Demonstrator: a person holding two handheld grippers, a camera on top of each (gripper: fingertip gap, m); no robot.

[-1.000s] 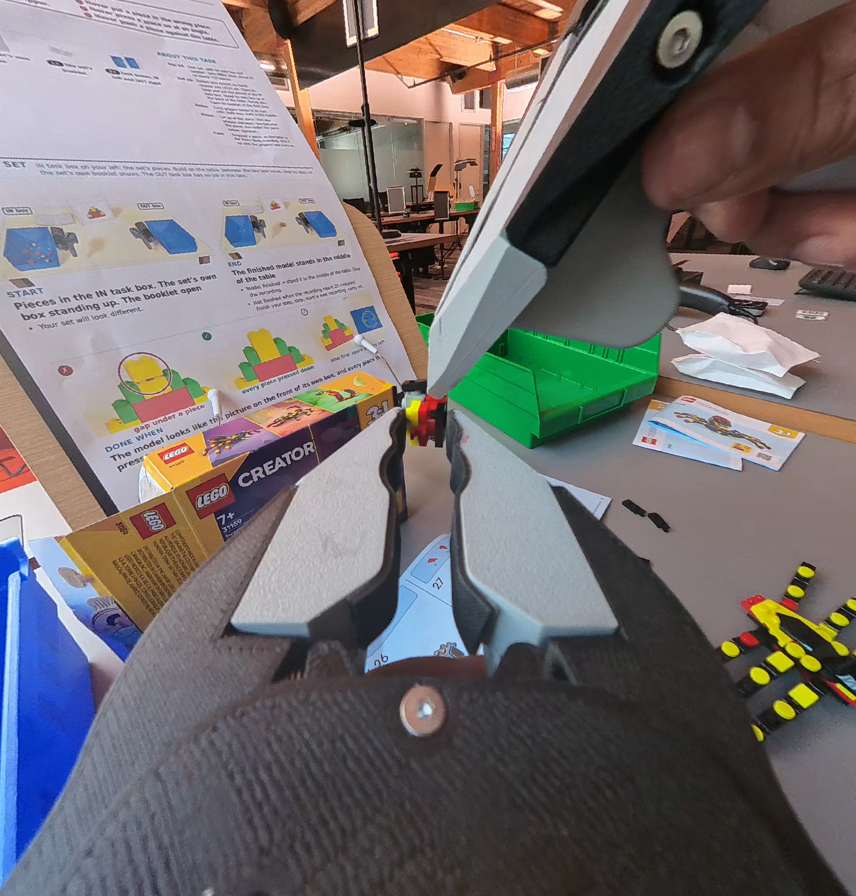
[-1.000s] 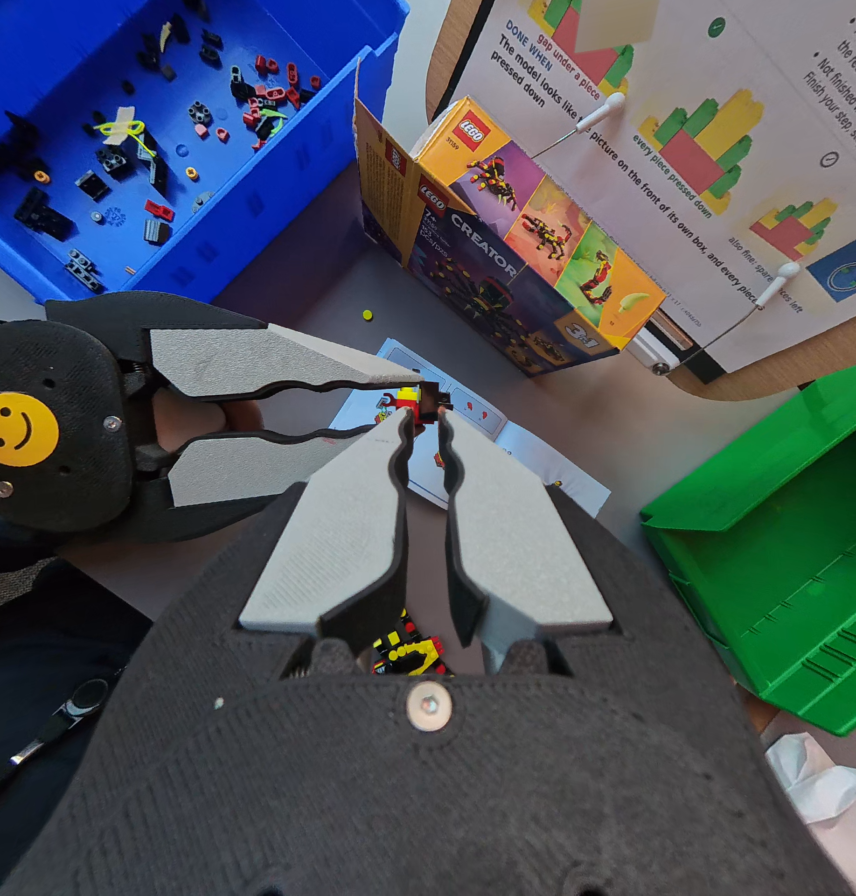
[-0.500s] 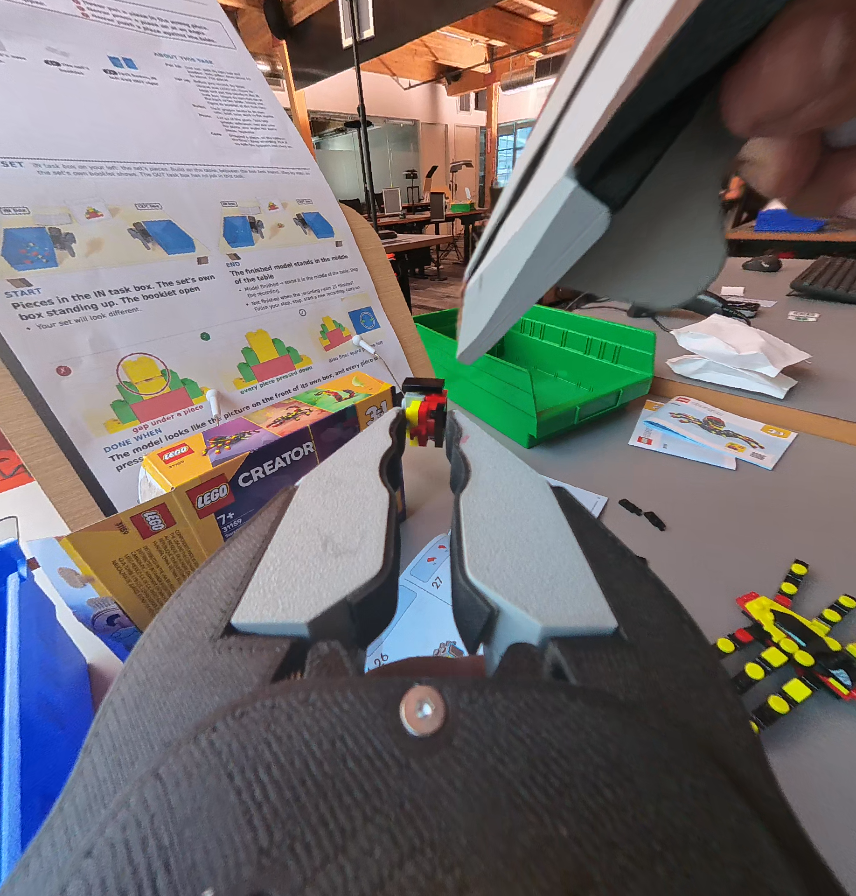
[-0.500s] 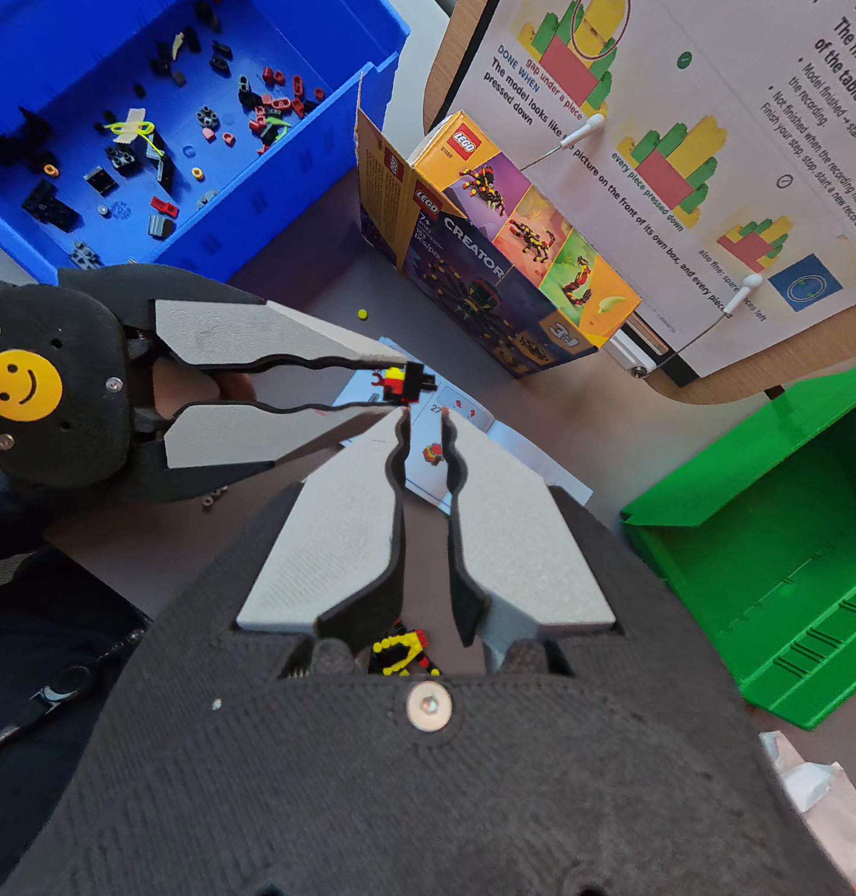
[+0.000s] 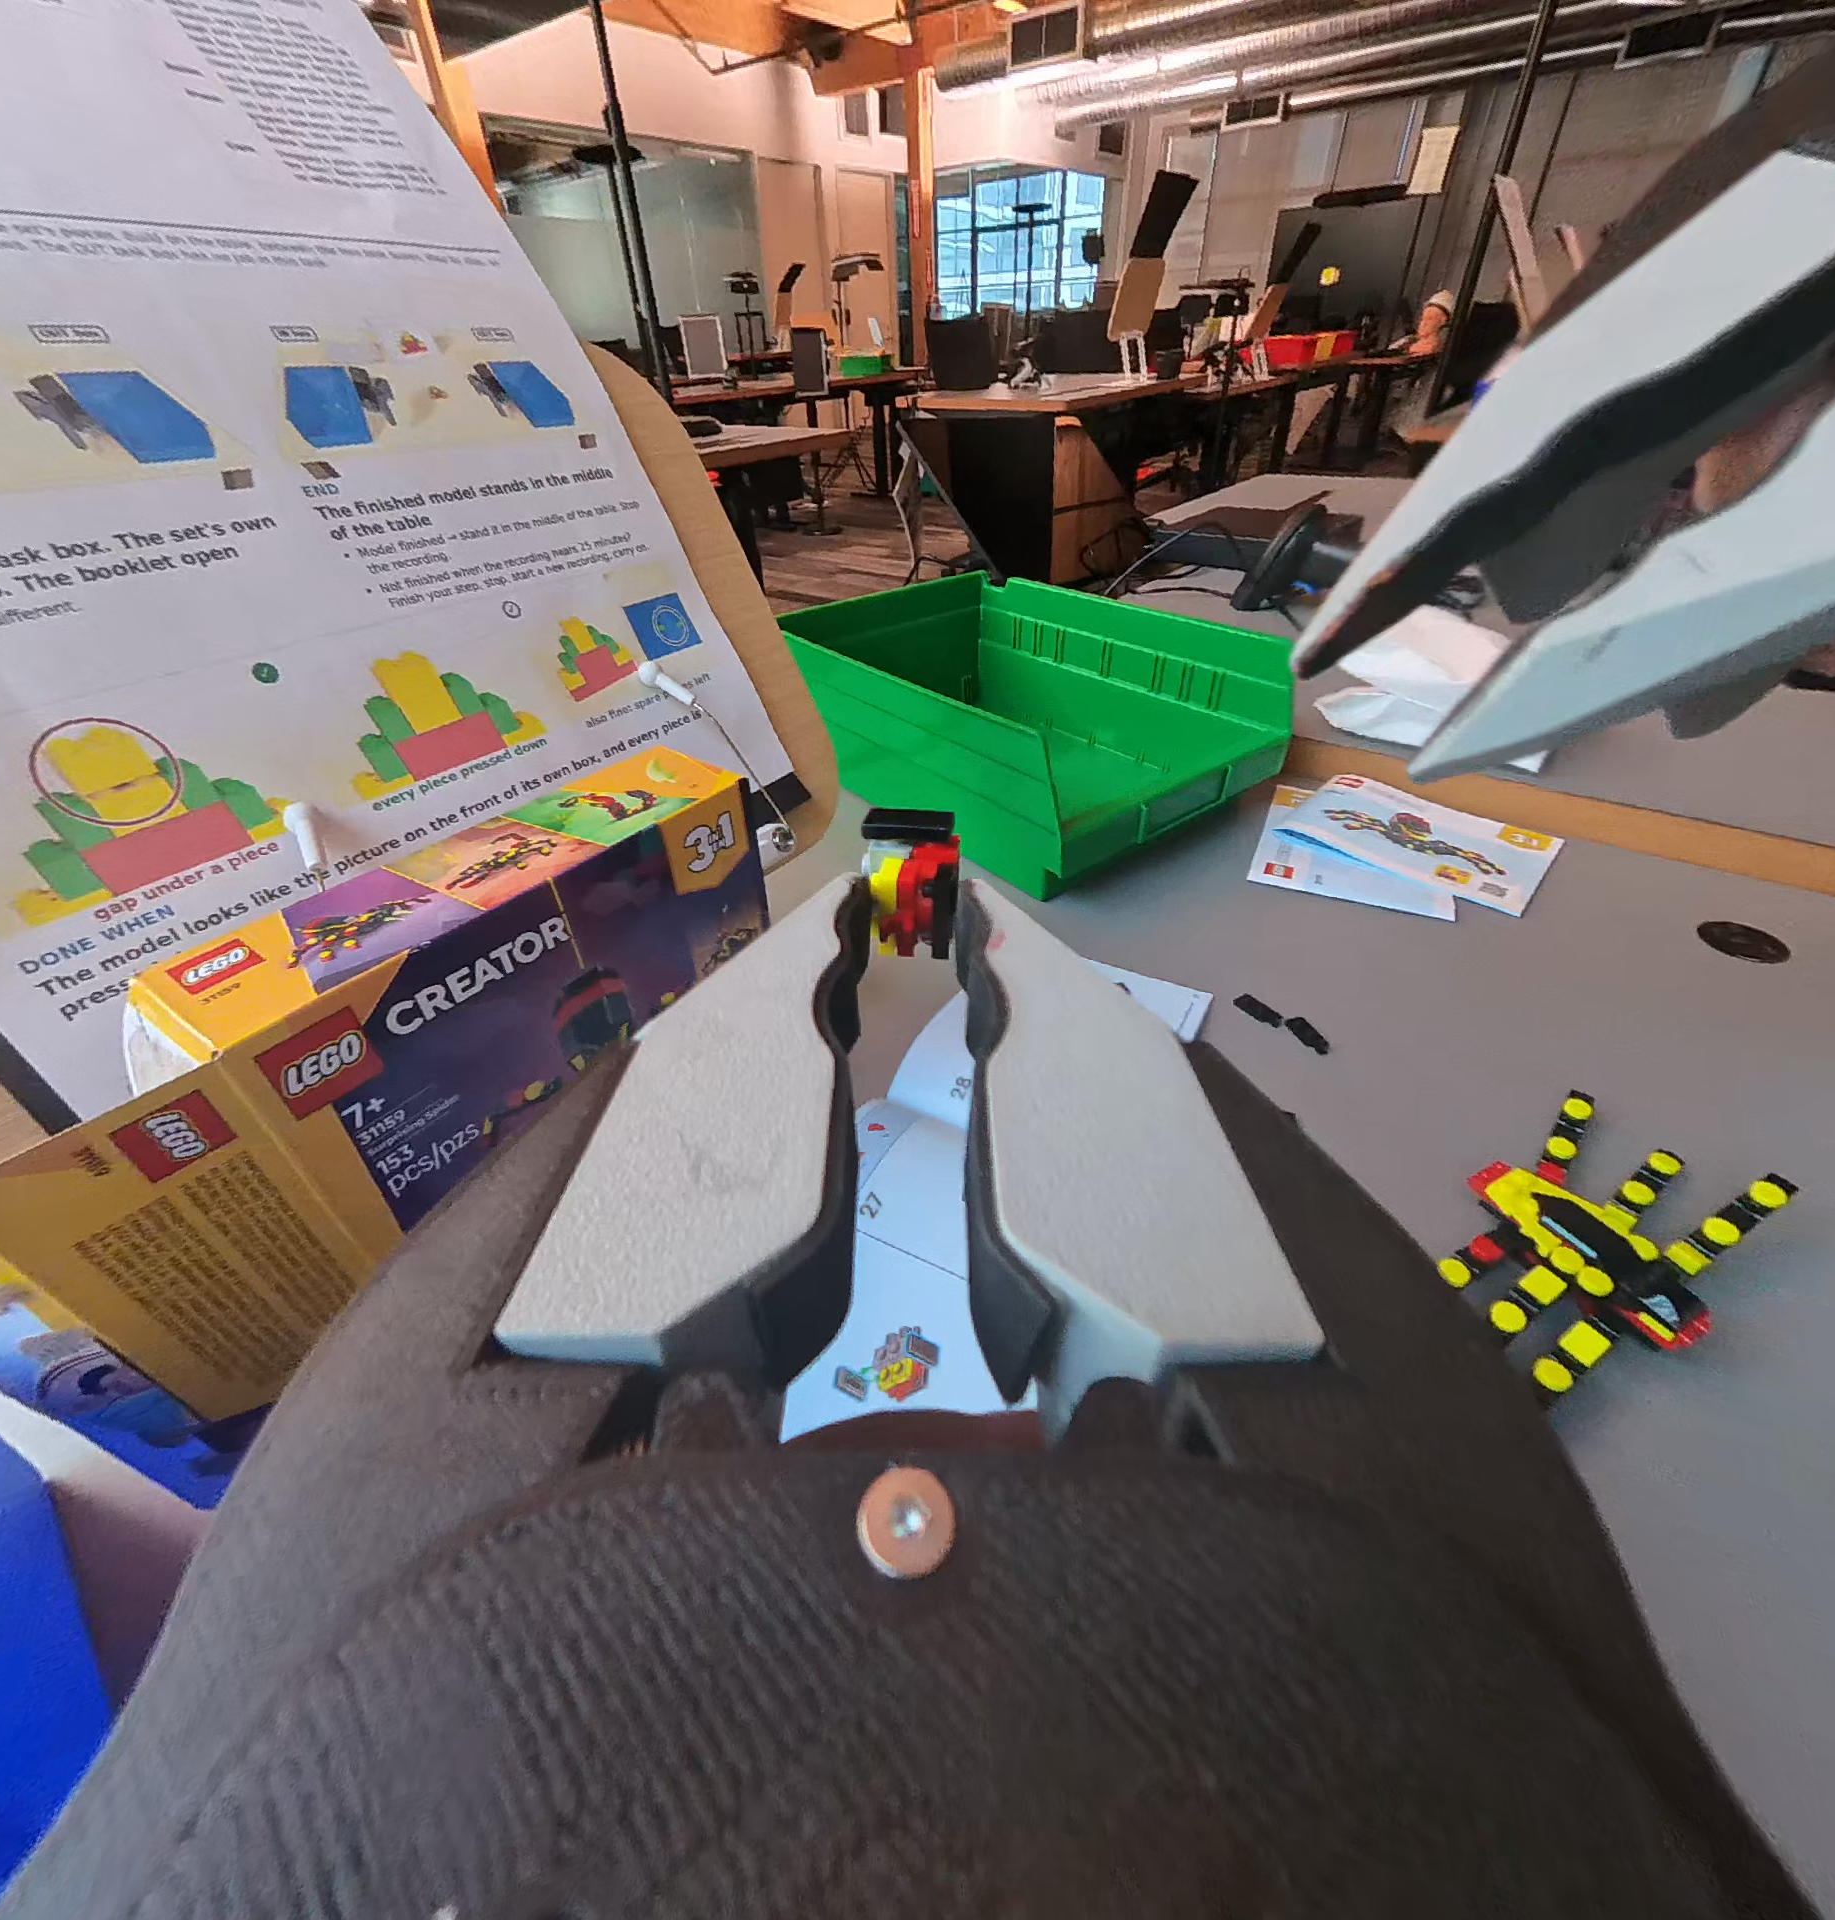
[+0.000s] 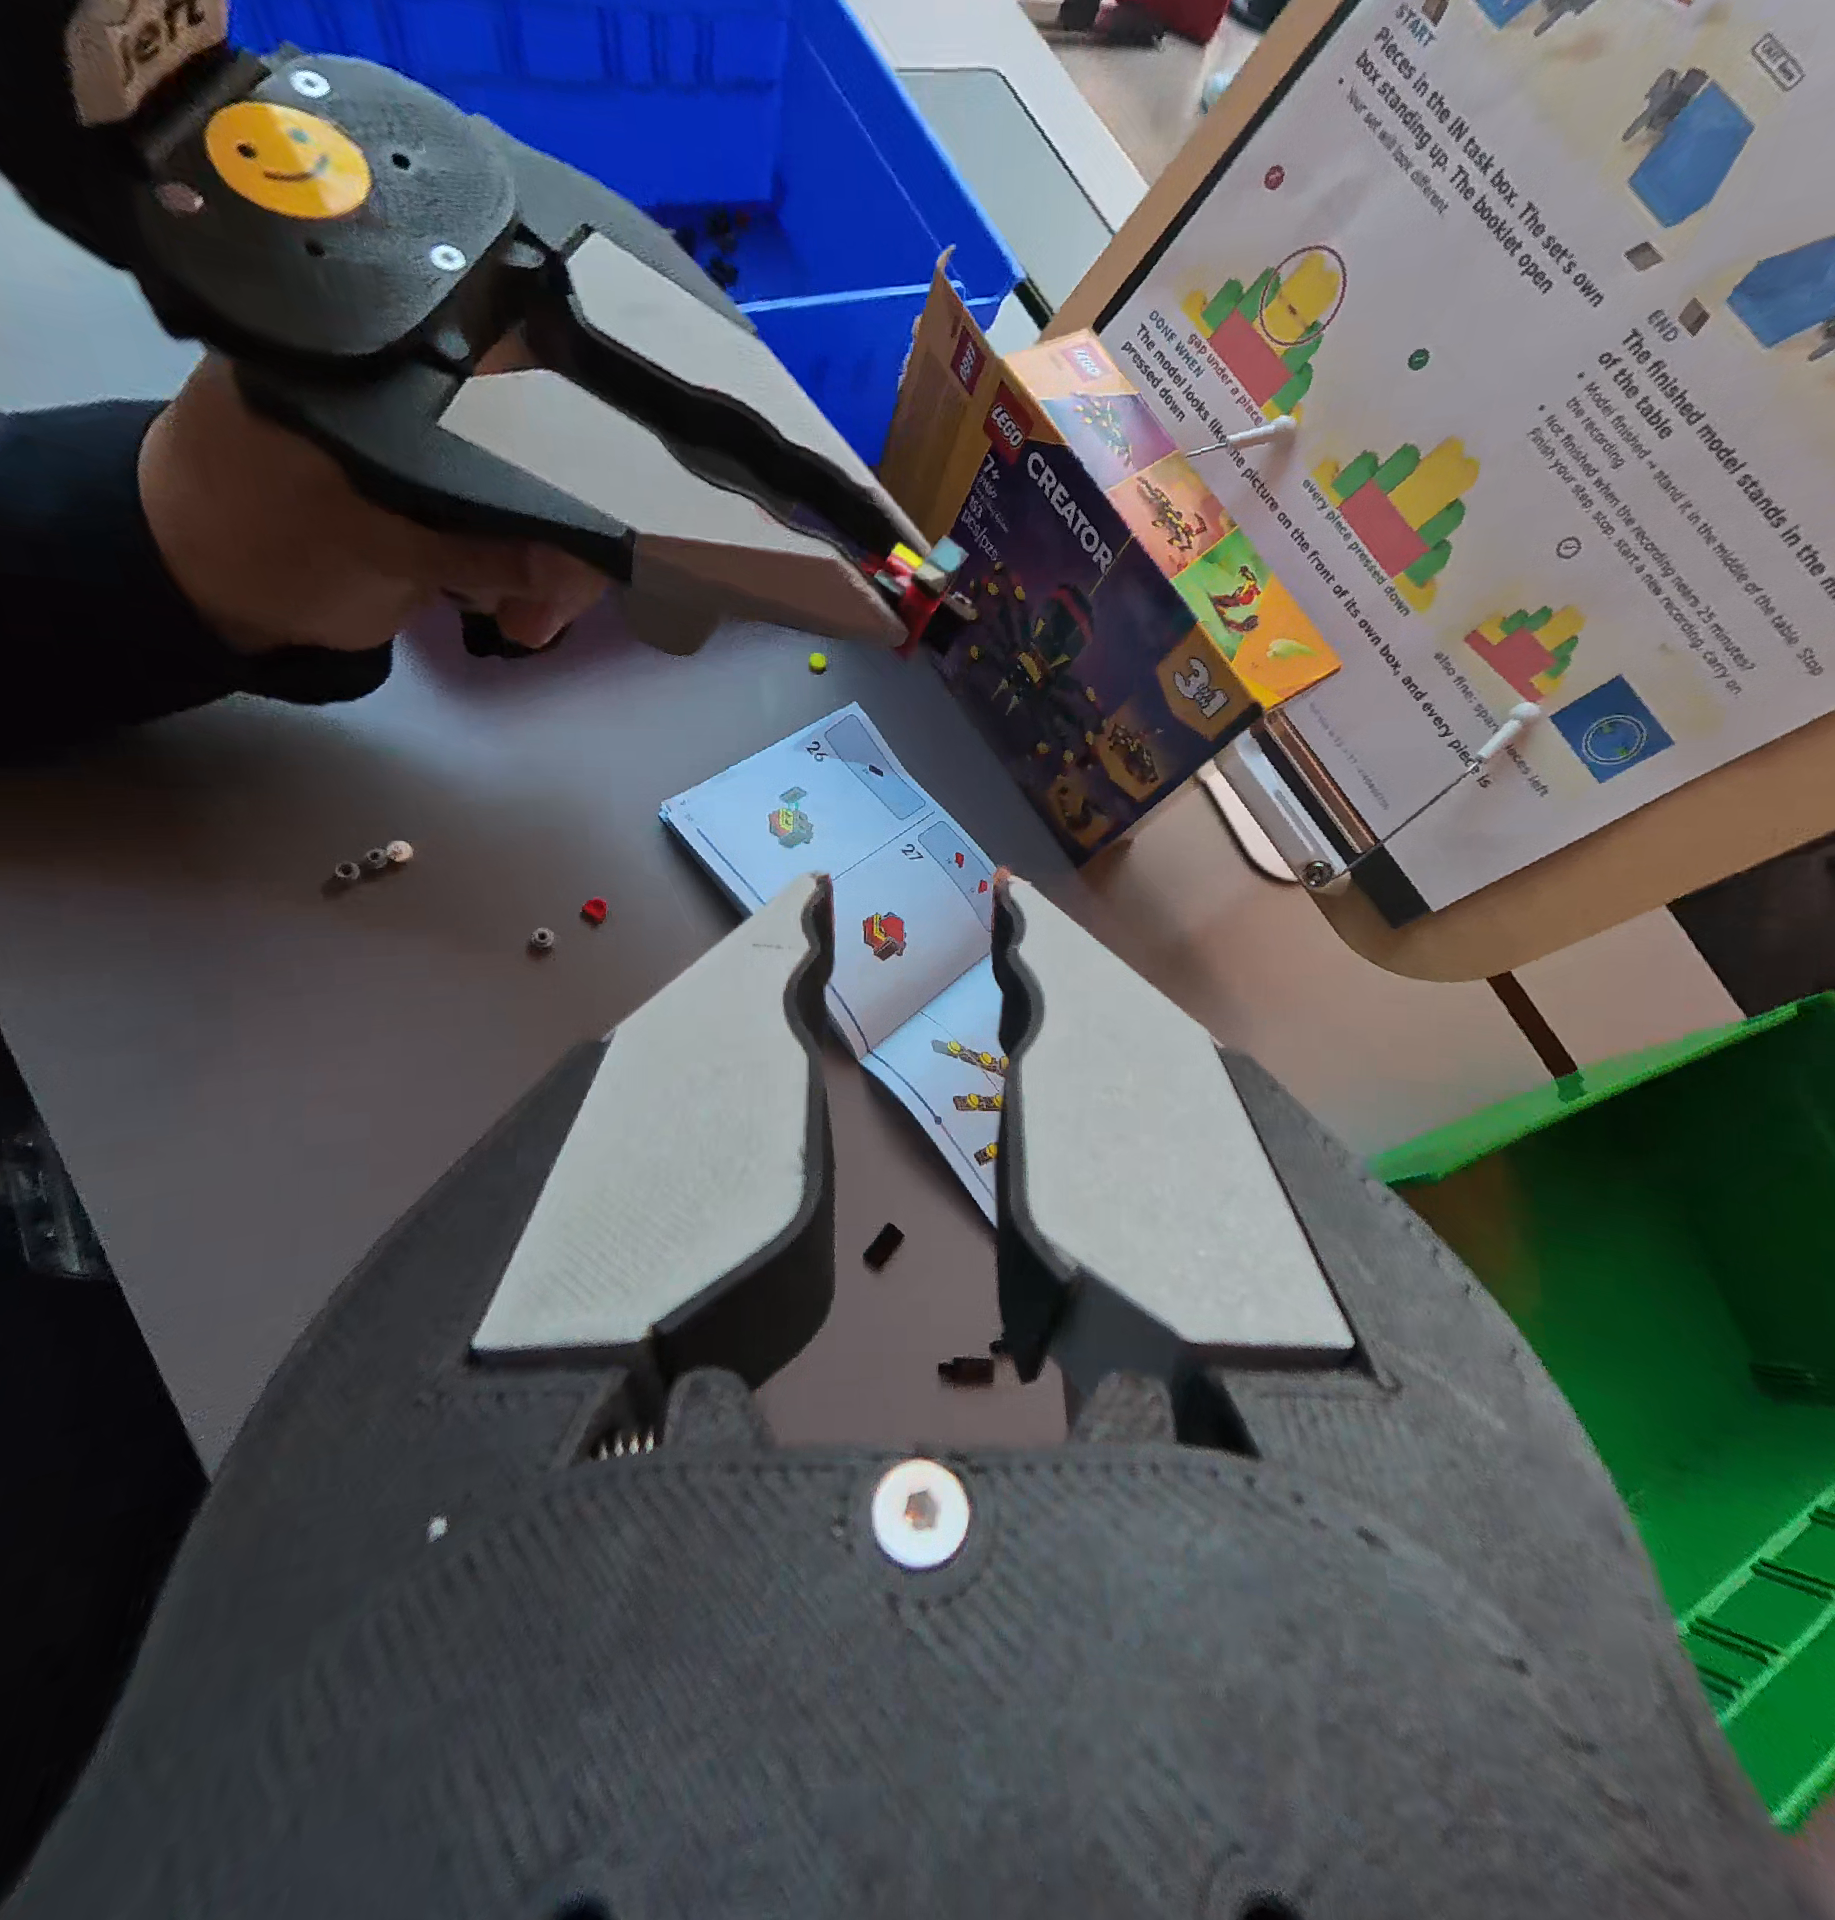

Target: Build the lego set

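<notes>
A small sub-assembly [image 5: 911,883] of red, yellow and black bricks is held clamped at the very tips of the left gripper [image 5: 908,914], raised above the worktop [image 5: 1515,1039], presumably so that its upper face is left exposed for the next piece. In the right wrist view the same sub-assembly [image 6: 918,577] is seen pinched by the left gripper [image 6: 913,582] just in front of the set's box [image 6: 1089,613]. The right gripper [image 6: 905,896] is held apart with nothing between its fingers, poised over the open instruction booklet [image 6: 871,831]; its fingers [image 5: 1578,582] appear blurred at the upper right of the left wrist view, well clear of the sub-assembly. The booklet is laid flat between the two grippers, apparently so that the current step can be consulted. A partly built spider-like model [image 5: 1599,1257] in black, yellow and red lies on the worktop to the right, apart from the held piece. Several loose small parts [image 6: 373,862] and a red piece [image 6: 594,911] lie scattered on the worktop near the booklet, within reach. A blue bin [image 6: 871,208] of pieces stands behind the box, and a green bin [image 5: 1048,717] stands empty at the far side. It is judged that a loose part is to be fetched by the right gripper and pressed onto the held sub-assembly.
</notes>
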